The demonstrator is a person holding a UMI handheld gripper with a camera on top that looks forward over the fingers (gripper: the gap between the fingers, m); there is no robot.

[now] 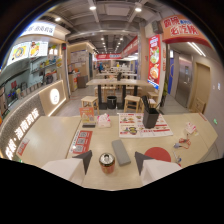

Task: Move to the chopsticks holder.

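Observation:
The chopsticks holder [150, 118] is a tall black box with dark sticks poking out of its top. It stands on a printed menu sheet [142, 126] towards the far right of the wooden table [50, 135], well beyond the fingers. My gripper [113, 157] is open over the near part of the table. A drink can [106, 163] with a silver top stands upright between the two dark fingertips [85, 159], with a gap on either side. A grey flat slab [120, 152] lies just ahead of the can.
A red round sticker [158, 153] lies ahead of the right finger, and a red leaflet [80, 142] ahead of the left. A tissue pack [104, 120] and a small orange sign [87, 115] stand at the far edge. Stools [132, 103] and other tables are beyond.

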